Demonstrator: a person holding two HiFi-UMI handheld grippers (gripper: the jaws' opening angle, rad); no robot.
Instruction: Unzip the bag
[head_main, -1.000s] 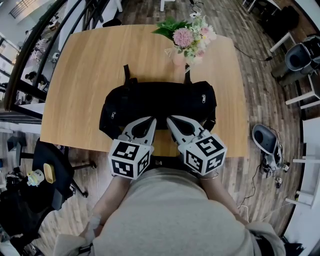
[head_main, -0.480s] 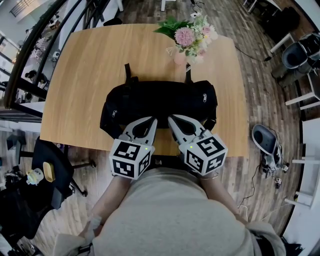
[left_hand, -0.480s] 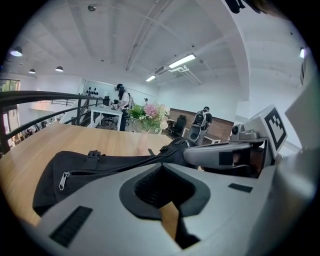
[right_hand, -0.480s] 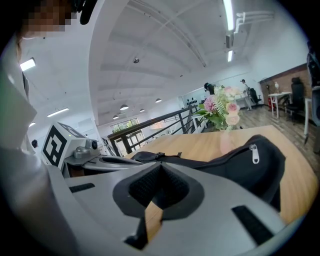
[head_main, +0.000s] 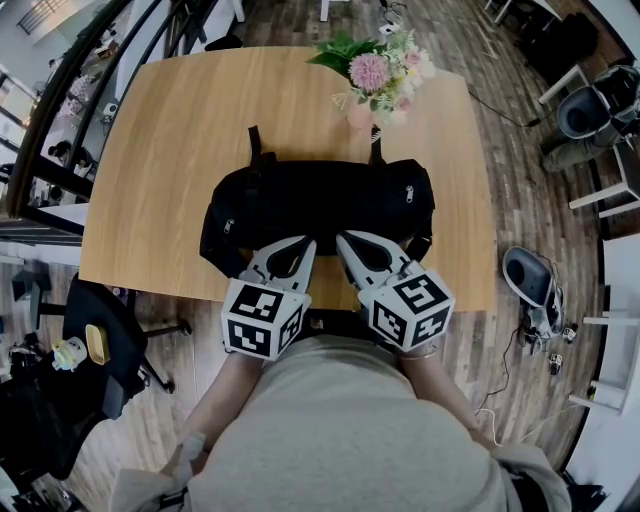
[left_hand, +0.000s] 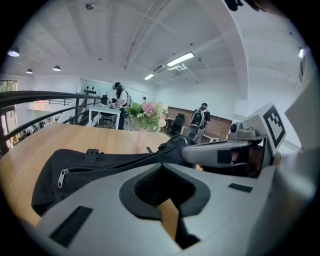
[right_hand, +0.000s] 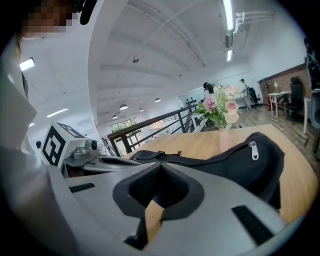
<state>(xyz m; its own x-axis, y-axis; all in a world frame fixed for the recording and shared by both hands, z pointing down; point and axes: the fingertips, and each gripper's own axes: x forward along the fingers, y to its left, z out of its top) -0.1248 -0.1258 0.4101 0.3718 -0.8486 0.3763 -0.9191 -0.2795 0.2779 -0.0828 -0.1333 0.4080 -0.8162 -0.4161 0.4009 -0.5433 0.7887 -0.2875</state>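
Note:
A black duffel bag (head_main: 320, 205) lies across the wooden table (head_main: 170, 130), zipped shut. One metal zipper pull (head_main: 407, 196) sits near its right end and another (head_main: 228, 228) near its left end. Both grippers hover at the table's near edge, side by side, tips pointing at the bag's near side. My left gripper (head_main: 305, 243) is shut and empty, as is my right gripper (head_main: 343, 240). In the left gripper view the bag (left_hand: 100, 167) stretches just beyond the closed jaws, its pull (left_hand: 62, 176) at the left. In the right gripper view the bag (right_hand: 240, 155) shows its right pull (right_hand: 254, 149).
A vase of pink flowers (head_main: 375, 80) stands on the table right behind the bag. An office chair (head_main: 100, 340) is on the floor at the left, more chairs (head_main: 600, 110) at the right. People stand far off in the room (left_hand: 200, 117).

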